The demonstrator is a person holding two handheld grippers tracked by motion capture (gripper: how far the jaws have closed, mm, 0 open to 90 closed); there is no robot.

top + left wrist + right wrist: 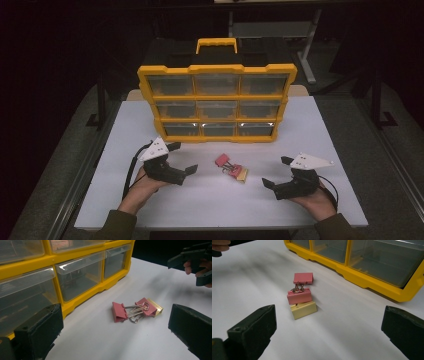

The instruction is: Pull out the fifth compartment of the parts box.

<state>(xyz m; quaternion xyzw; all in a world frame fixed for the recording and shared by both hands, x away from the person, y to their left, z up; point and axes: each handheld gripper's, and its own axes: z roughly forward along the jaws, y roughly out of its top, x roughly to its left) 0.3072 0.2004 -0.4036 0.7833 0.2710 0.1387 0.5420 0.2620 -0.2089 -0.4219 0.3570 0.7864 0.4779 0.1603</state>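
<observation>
Three binder clips lie together on the white table (210, 200): two pink clips (227, 164) (130, 310) (300, 288) with their wire handles tangled, and a yellow clip (242, 174) (156, 307) (303, 310) touching the nearer pink one. My left gripper (182, 157) (112, 335) rests on the table left of the clips, open, nothing between its jaws. To the right of the clips my right gripper (277, 172) (327, 332) is also open and empty, jaws pointing toward them.
A yellow drawer organizer (217, 100) (75, 277) (362, 265) with clear drawers and a carry handle stands upright at the back of the table. Table edges drop off to a dark floor on both sides.
</observation>
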